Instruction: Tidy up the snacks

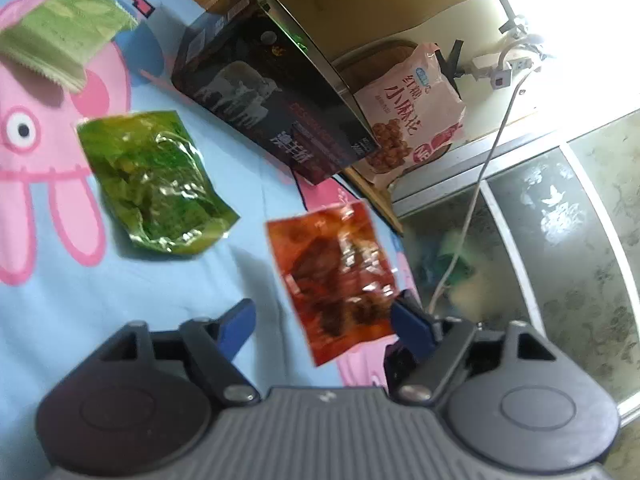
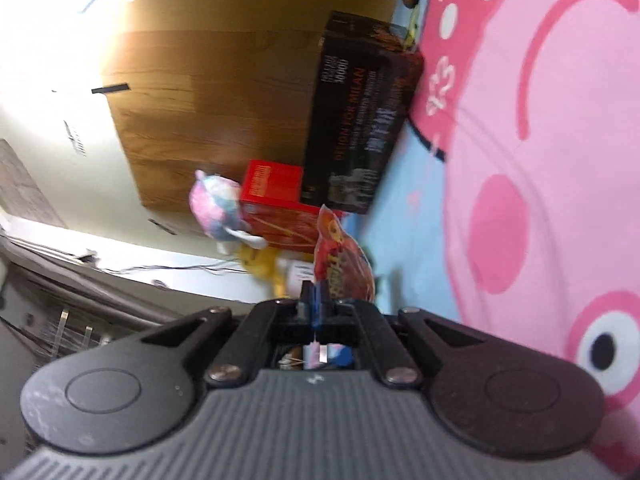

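In the left wrist view my left gripper (image 1: pixel 324 314) is open above the blue cartoon bedsheet (image 1: pixel 60 300). An orange-red snack packet (image 1: pixel 336 276) lies between its blue fingertips (image 1: pixel 240 316), tilted, apparently against the right one. A shiny green packet (image 1: pixel 152 184) and a pale green packet (image 1: pixel 64 32) lie further out on the sheet. An open dark box (image 1: pixel 272 100) stands behind them. In the right wrist view my right gripper (image 2: pixel 316 304) is shut on a red snack packet (image 2: pixel 340 264), held up on edge. The dark box (image 2: pixel 360 120) stands ahead.
A pink bag of snacks (image 1: pixel 416 116) leans beyond the dark box at the bed's edge. A white cable (image 1: pixel 480 184) hangs beside a glass cabinet (image 1: pixel 560 240). A red box (image 2: pixel 276 204), plush toys (image 2: pixel 220 208) and a wooden board (image 2: pixel 224 80) lie beyond the right gripper.
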Available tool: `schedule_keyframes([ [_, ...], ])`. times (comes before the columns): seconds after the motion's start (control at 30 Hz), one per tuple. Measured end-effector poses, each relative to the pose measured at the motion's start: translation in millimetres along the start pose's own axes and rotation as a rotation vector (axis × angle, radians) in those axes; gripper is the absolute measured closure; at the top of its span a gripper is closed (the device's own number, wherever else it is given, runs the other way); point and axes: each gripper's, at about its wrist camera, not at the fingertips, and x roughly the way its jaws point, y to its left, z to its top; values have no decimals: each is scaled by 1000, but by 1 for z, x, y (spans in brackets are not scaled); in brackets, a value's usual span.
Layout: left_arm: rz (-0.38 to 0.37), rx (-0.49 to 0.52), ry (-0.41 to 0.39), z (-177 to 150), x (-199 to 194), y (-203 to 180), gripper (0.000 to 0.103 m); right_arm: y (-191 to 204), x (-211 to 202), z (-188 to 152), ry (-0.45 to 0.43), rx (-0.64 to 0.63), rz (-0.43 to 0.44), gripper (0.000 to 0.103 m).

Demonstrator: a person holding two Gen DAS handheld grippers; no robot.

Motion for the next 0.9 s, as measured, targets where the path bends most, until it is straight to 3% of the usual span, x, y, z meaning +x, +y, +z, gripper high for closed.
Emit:
schedule_keyframes([
  [0.07,-28,-15,-8,0,-1,-2,22,6,-4,3,-3,13,44,100],
  [0.13,-86,-32,-19,2,-1,-4,28,12,-2,3,-5,14,78,100],
  [0.2,-152,-39,-29,6,-2,-6,51,15,0,3,2,20,101,100],
  [0.27,-148,-31,-44,9,-3,-11,53,13,1,2,4,29,110,100],
  [0.4,-104,27,-57,24,-5,-22,71,17,-2,12,-22,6,84,100],
  [0.63,-12,206,-123,88,-3,-76,73,76,28,49,-53,-233,-24,100],
  [0.9,18,351,-251,177,-8,-154,71,187,82,105,-97,-559,-108,100],
])
